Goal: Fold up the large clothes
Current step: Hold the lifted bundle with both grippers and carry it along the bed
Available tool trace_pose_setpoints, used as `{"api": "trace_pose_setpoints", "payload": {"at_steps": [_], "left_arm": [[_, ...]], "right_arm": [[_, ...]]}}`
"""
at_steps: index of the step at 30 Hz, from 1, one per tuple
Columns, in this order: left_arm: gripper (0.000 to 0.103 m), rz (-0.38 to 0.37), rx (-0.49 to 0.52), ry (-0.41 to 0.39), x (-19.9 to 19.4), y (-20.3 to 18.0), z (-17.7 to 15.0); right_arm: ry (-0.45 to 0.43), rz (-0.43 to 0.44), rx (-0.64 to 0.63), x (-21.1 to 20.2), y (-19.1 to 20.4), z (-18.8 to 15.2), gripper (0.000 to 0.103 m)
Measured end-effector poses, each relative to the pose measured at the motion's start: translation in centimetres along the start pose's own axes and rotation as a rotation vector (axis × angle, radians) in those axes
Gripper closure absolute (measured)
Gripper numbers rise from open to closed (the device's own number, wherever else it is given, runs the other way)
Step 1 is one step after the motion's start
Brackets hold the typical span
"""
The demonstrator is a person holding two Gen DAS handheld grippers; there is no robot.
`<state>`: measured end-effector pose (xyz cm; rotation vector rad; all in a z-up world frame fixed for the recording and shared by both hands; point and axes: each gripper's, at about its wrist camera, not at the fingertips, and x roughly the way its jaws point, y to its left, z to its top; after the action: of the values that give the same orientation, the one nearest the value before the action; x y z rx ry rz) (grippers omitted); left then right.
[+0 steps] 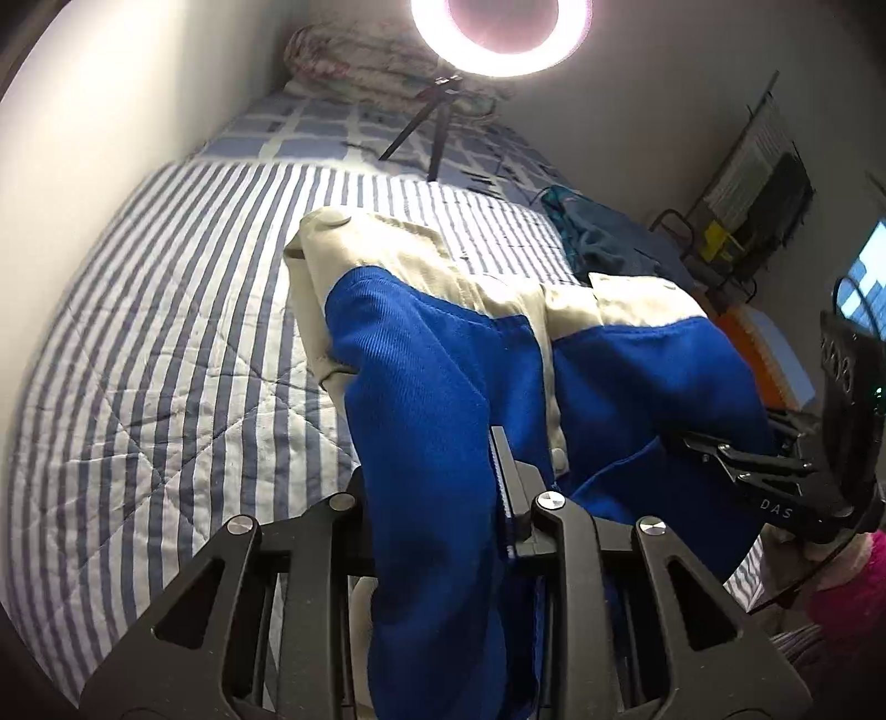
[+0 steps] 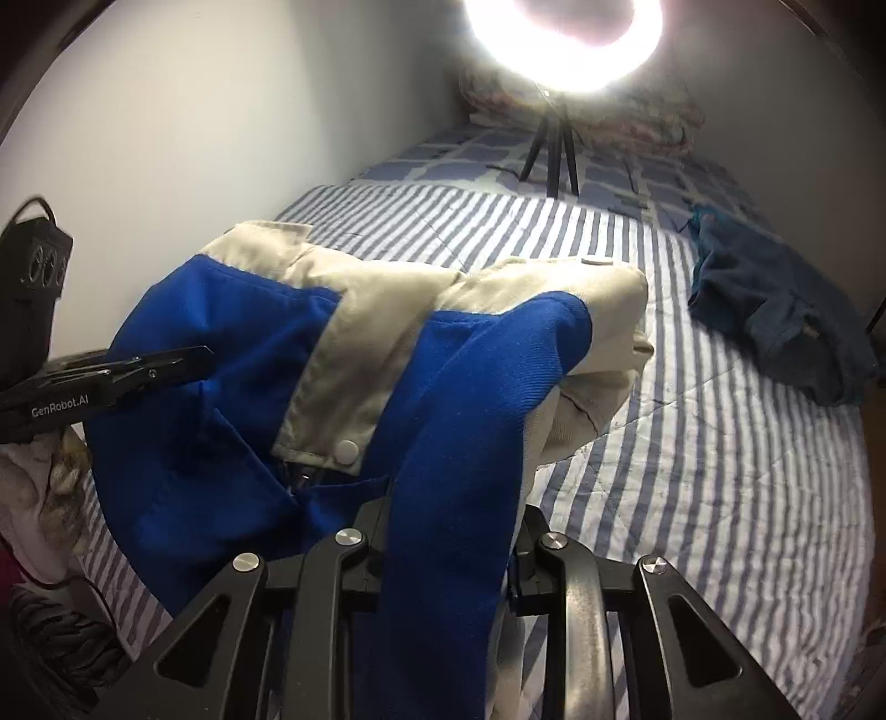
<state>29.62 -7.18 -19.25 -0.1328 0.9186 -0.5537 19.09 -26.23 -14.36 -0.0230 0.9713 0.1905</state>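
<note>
Two grippers are being used at once, each closed on a fold of the same garment. Blue cloth is being pinched between the fingers of the left gripper (image 1: pixel 437 498), with the fabric bulging over and past the jaws so that the fingertips are largely hidden. Another blue fold is being clamped in the same way by the right gripper (image 2: pixel 448 531), its jaws drawn in tight against the cloth. Each tool is also being caught at the edge of the other's view, which suggests the two grips are being kept near one another along one side of the garment.

The jacket (image 2: pixel 343 354) is being held up off the bed, its far end sagging down onto the striped quilt (image 2: pixel 720 421). Such a hold is judged to be serving a fold: by lifting one edge with both grippers, the cloth is being kept taut enough to be carried over and laid down evenly.

The garment is being shown as a heavy piece in bright blue with broad cream panels, a cream press-stud (image 2: pixel 348 451) on a flap, and a visible weave. It is being bunched rather than spread flat, so the fold is judged to be unfinished.

Further out, a dark teal garment (image 2: pixel 775 327) is lying crumpled on the quilt, well apart from the jacket, and a ring light (image 2: pixel 565 44) on a small tripod is standing at the far end of the bed.
</note>
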Motion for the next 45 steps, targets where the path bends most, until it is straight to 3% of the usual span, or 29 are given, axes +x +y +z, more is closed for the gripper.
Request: {"api": "trace_pose_setpoints", "payload": {"at_steps": [11, 21, 34, 45], "left_arm": [[0.078, -0.009, 0.126, -0.087, -4.8, -6.5, -2.6], [0.079, -0.057, 0.204, -0.124, -5.6, -10.7, -2.5], [0.079, -0.106, 0.247, -0.127, -2.2, -13.8, 0.4], [0.079, -0.16, 0.31, -0.141, 4.4, -18.5, 7.3]], "right_arm": [[-0.08, -0.101, -0.064, -6.7, 0.8, -2.2, 0.077], [-0.123, -0.176, -0.055, -10.5, -0.9, -3.6, 0.077], [-0.141, -0.265, -0.05, -11.5, -4.7, -3.1, 0.077], [-0.163, -0.346, -0.026, -11.0, -11.9, -0.3, 0.078]]}}
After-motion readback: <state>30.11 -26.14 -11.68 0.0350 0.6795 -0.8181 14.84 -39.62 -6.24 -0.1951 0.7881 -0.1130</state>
